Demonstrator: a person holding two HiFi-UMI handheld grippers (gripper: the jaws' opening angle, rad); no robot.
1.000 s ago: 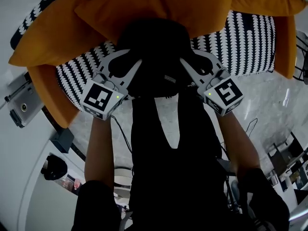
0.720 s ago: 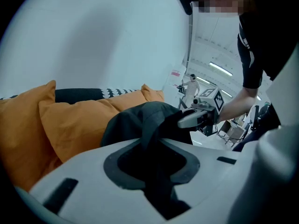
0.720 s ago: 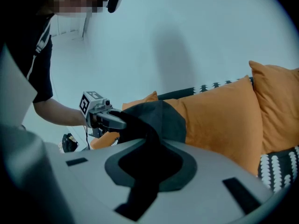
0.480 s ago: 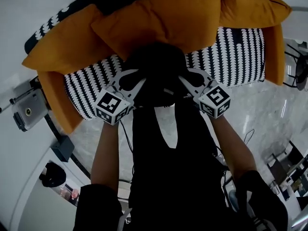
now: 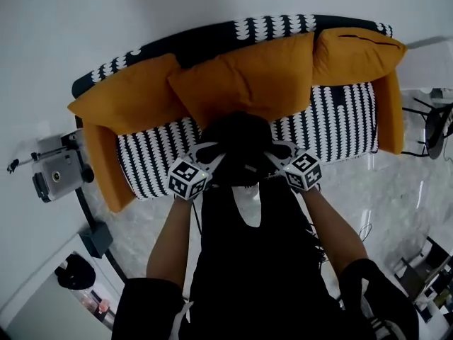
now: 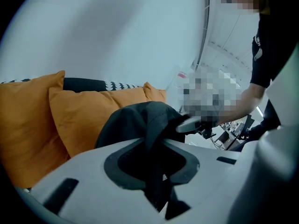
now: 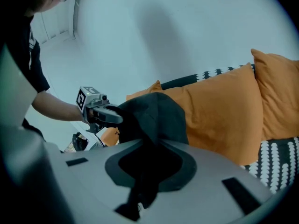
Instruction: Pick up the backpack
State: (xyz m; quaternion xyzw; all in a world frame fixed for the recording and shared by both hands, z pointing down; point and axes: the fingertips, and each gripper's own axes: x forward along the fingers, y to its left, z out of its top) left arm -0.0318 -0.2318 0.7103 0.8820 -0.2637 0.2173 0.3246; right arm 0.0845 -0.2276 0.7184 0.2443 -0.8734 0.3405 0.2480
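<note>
The black backpack (image 5: 237, 137) hangs in front of the sofa's orange cushions (image 5: 248, 83), held from both sides. My left gripper (image 5: 214, 152) is shut on a fold of its black fabric (image 6: 140, 120), which runs down through the narrow gap between the grey jaws (image 6: 156, 146). My right gripper (image 5: 273, 151) pinches another fold of the backpack (image 7: 154, 115) in the same way, and the cloth trails out below the jaws (image 7: 149, 146). Each gripper shows in the other's view: the right gripper (image 6: 191, 124) and the left gripper (image 7: 100, 111) sit against the bag's sides.
A black-and-white patterned sofa (image 5: 340, 119) with orange cushions stands against a pale wall. To its left is a grey camera device (image 5: 60, 176), and a dark chair (image 5: 432, 126) stands at its right end. A marble floor lies below, with a black bag (image 5: 74, 271) at lower left.
Both grippers have drawn back from the sofa together with the backpack between them. The sofa now looks smaller and farther off in the head view.
</note>
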